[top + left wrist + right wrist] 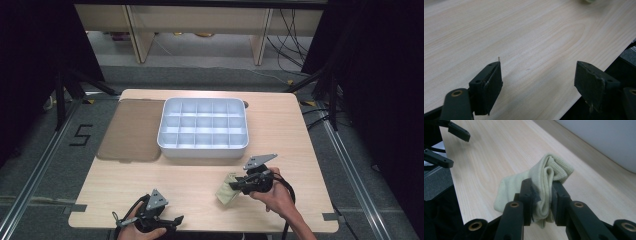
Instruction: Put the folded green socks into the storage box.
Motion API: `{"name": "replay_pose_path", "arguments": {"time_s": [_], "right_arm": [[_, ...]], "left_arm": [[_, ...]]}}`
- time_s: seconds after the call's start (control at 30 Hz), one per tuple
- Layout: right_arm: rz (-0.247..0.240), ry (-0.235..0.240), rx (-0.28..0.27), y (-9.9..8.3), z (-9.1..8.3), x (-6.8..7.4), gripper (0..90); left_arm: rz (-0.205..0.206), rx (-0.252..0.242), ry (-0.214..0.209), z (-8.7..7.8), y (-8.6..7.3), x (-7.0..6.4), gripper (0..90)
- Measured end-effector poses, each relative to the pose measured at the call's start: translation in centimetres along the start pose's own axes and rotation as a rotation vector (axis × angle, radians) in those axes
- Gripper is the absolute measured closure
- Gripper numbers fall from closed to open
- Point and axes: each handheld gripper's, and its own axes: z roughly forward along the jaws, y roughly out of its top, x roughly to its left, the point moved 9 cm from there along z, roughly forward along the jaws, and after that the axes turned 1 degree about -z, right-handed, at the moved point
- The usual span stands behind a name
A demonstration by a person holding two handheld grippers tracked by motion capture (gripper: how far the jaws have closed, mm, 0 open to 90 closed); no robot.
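At centre of the high view, item one: light wooden table (200,175), rounded corners, grain running left to right, standing on grey carpet between two floor rails; item two, toward 12 o'clock on the tabletop: white divided tray (165,127), rectangular, set out in a grid of small open compartments, every visible cell bare, its long side parallel to the table's far edge; item three, at 9 o'clock of the tray and just beside its left wall: brown translucent lid (131,130), lying flat, its outer edge reaching the table's left margin; item four, at 5 o'clock from the tray and well apart from it: right gripper (235,185), held in a hand coming up from the lower edge, grey three-cornered plate on top, jaws clamped on the sock; item five, at 7 o'clock near the table's front edge: left gripper (175,220), held low in the other hand, jaws spread wide with nothing between them, seen in the left gripper view over bare wood at the table's edge; item six, smallest: pale yellow-green sock (536,182), folded over on itself, ribbed cuff pointing away from the jaws toward 1 o'clock in the right gripper view, pinched at its middle fold, its loose lower part just over or resting on the tabletop, which of the two cannot be told
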Motion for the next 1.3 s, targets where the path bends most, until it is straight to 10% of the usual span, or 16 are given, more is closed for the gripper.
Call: {"name": "replay_pose_path", "arguments": {"time_s": [1.3], "right_arm": [[-0.020,-0.118,0.004,5.6,-4.5,-4.4,74.5]], "left_arm": [[-0.011,-0.009,0.013,-0.1,0.1,0.3,21.8]]}}
